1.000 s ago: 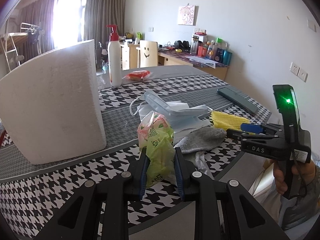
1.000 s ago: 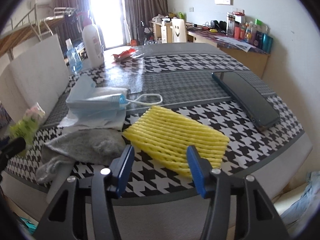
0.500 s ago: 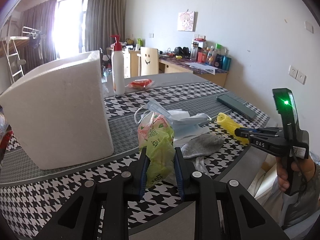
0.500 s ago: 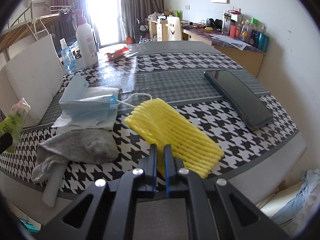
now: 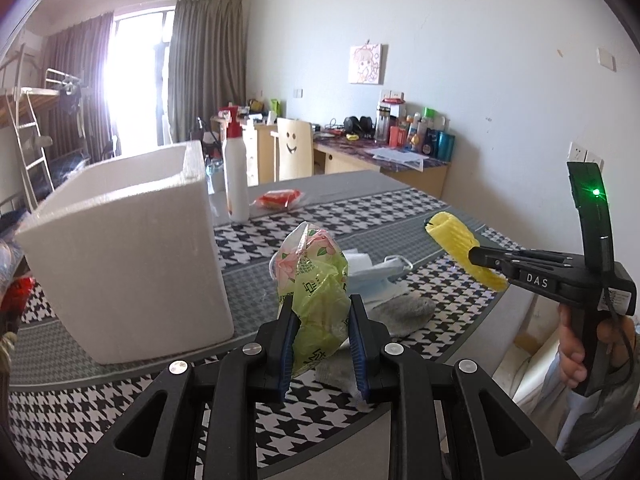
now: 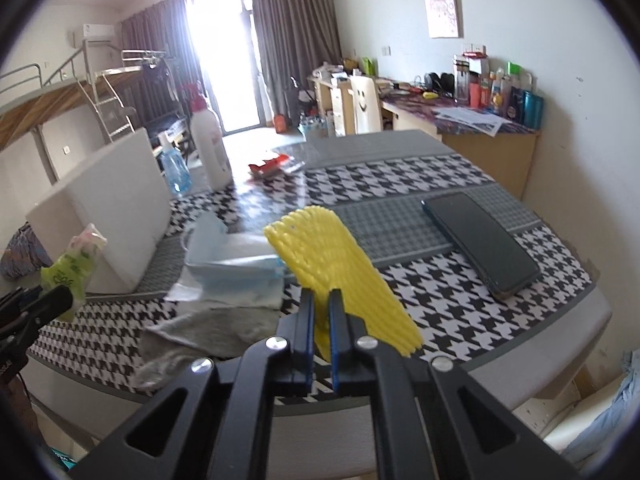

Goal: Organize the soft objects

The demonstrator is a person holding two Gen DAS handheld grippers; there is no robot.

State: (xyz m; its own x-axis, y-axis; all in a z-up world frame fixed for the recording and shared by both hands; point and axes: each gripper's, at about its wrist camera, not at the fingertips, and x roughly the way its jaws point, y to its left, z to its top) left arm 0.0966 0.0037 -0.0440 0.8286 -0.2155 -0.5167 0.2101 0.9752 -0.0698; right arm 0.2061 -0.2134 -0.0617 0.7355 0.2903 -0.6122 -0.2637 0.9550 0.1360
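At the table's point(image 6: 460, 312) left edge we see one white foam box point(image 5: 132, 256). Just right of it, our left gripper point(image 5: 322, 340) clamps one green tissue packet point(image 5: 316, 292), lifted above one grey cloth point(image 6: 208, 328) and one blue mask point(image 6: 236, 268). Rightward, our right gripper point(image 6: 320, 344) pinches one yellow foam net point(image 6: 340, 272) off the table; one black phone point(image 6: 480, 240) lies near the right edge.

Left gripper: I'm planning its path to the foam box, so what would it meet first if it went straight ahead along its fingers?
Probably the blue face masks and grey cloth lying beyond the green packet that the left gripper holds. The white foam box sits off to the left. Depth is unclear.
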